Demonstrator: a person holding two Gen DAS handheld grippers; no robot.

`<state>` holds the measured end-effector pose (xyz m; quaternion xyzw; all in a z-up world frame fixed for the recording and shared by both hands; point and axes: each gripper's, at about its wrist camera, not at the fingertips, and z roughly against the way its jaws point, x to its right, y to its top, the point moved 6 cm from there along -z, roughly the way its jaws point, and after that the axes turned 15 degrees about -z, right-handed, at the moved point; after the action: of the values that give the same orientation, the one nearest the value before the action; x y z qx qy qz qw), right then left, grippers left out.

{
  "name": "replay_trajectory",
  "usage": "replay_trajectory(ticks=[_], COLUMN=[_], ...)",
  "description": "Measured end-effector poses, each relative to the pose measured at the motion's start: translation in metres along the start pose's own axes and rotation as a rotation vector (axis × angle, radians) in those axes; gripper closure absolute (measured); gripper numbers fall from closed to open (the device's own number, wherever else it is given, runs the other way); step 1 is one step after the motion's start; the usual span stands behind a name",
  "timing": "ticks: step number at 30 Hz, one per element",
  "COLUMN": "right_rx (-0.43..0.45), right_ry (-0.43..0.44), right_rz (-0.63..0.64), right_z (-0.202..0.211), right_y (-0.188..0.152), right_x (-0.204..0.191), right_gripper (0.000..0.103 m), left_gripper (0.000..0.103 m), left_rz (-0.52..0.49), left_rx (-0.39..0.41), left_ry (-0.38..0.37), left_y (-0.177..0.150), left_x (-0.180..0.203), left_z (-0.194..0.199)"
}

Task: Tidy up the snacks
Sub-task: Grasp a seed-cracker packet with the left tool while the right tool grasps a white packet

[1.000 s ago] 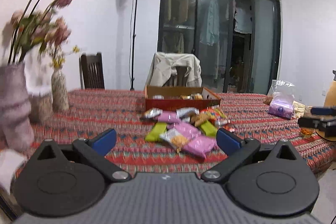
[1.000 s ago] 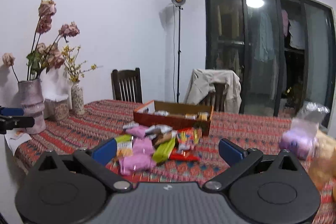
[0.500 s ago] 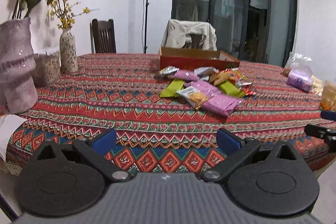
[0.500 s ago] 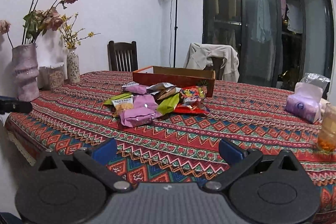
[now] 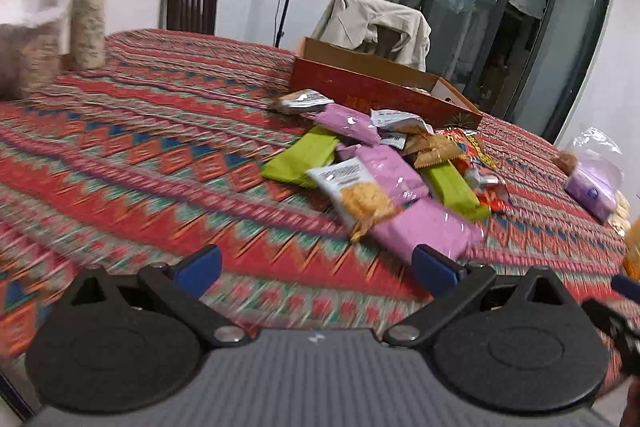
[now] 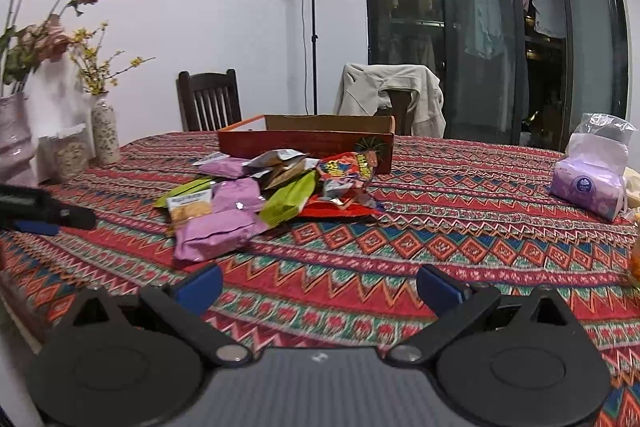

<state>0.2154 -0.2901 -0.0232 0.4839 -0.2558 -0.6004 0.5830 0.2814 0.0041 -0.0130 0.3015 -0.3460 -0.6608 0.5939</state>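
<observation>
Though heaped in a messy snack pile (image 6: 256, 195) on the table (image 6: 440, 227), right in front of the open box (image 6: 304, 143), look easy to lift: small, light, puffy packs. Seem soft and crinkly, with shiny, slippy wrappers. Could crack inside if squeezed hard, most of all the cookie pack (image 5: 356, 193). Best to start with the big purple pack (image 5: 420, 231) at the near edge of the pile, lying flat and touching the cookie pack. Better to pinch gently across its short side, near the middle, not at the thin sealed end. Left gripper (image 5: 316, 267): fingers wide apart, holding nothing, close to that pack. Right gripper (image 6: 318, 285): fingers wide apart too, empty, low over the table, a bit farther from the pile.
</observation>
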Motion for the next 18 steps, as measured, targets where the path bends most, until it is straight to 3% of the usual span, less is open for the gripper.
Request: replay_trajectory(ticks=[5,10,13,15,18], right_rx=[-0.016,-0.017,-0.026,-0.043,-0.068], right_ry=[0.006,0.013,0.020,0.034,0.082], right_rz=[0.001,0.017,0.035,0.065,0.131], right_z=[-0.028,-0.056,-0.075,-0.090,-0.116], right_y=[0.024,0.048,0.059,0.067,0.081], right_x=[0.008,0.012,0.011,0.006,-0.007], right_gripper=[0.000,0.000,0.001,0.003,0.018], left_gripper=[0.001,0.006,0.019,0.032,0.035], left_rz=[0.001,-0.027,-0.075,-0.125,-0.141], left_rx=[-0.040,-0.088,-0.069,-0.049,-0.040], left_ry=[0.007,0.096,0.141,0.119,0.108], left_y=[0.030,0.038,0.037,0.032,0.023], left_x=[0.017,0.024,0.024,0.022,0.009], left_z=[-0.060,-0.110,-0.115,-0.109,-0.097])
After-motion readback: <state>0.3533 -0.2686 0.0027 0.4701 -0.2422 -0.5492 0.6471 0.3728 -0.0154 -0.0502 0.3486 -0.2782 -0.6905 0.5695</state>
